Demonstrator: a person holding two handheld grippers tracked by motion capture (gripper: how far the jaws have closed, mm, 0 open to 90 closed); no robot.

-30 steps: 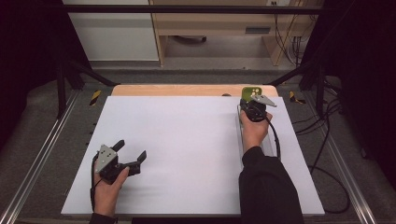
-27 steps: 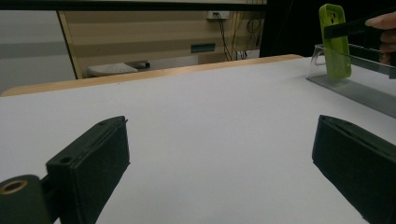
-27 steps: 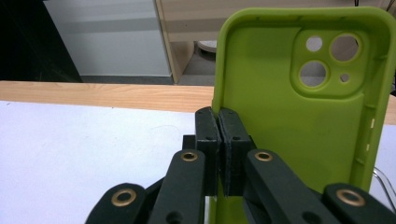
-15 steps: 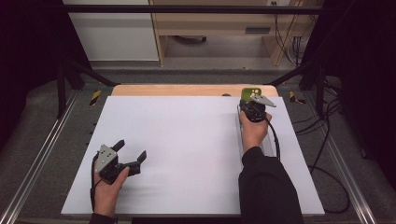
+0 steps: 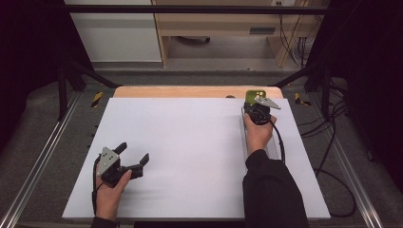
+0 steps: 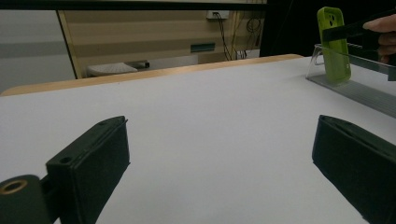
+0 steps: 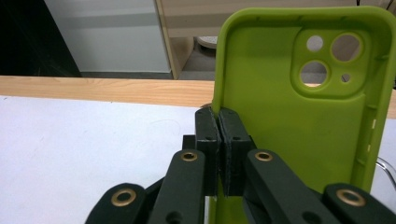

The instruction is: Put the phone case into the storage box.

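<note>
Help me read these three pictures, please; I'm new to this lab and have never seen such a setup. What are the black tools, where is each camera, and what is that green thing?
No robot here: a person holds a hand tool with two black jaws in each hand. The high view looks down on the white table. The other two cameras ride on the tools and look along their jaws. The left gripper rests near the table's front edge, jaws wide apart with nothing between them. The right gripper is shut on the side wall of a green phone case, which stands upright at the far right of the table. In the left gripper view the case is at a clear stand.
</note>
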